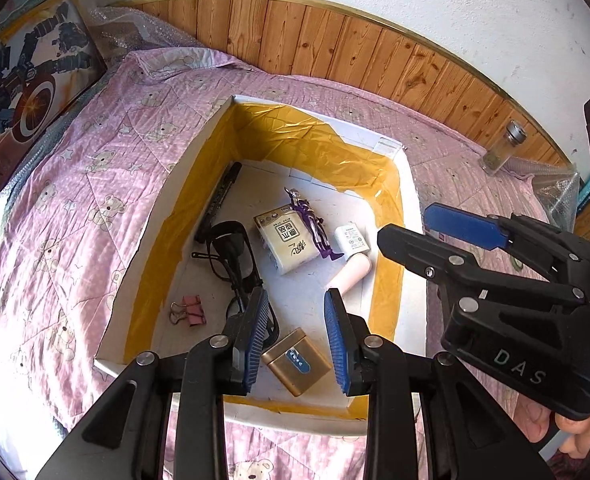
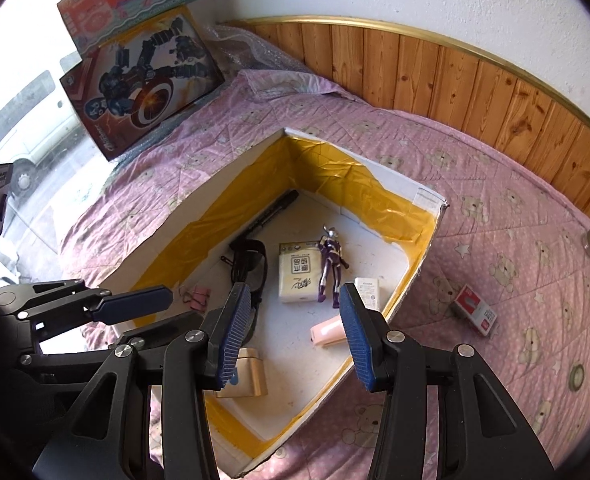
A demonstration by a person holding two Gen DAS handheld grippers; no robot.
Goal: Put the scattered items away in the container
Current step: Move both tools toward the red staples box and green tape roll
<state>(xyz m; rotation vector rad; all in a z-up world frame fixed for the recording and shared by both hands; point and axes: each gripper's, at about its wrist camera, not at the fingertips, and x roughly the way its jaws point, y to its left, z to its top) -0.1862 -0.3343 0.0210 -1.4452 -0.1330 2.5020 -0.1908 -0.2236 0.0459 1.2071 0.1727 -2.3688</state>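
Observation:
A white cardboard box (image 1: 412, 216) (image 2: 429, 197) lined with yellow tape sits on the pink bed cover. Inside lie a black marker (image 1: 219, 200), black glasses (image 1: 231, 254), a tissue pack (image 1: 285, 242) (image 2: 297, 278), a purple figure (image 1: 313, 224) (image 2: 331, 268), a white charger (image 1: 351, 242), a pink tube (image 1: 353, 274) (image 2: 329, 334), a pink binder clip (image 1: 193, 310) and a gold tin (image 1: 297, 362) (image 2: 251, 374). My left gripper (image 1: 295, 320) (image 2: 177, 312) hangs open over the tin. My right gripper (image 2: 295, 320) (image 1: 403, 224) is open above the box, holding nothing.
On the bed cover right of the box lie a small red-and-white box (image 2: 475, 314) and a tape ring (image 2: 577, 376). A glass jar (image 1: 503, 148) stands by the wooden wall panel. Toy boxes (image 2: 143, 80) lean at the far left. A hand (image 1: 575, 432) holds the right gripper.

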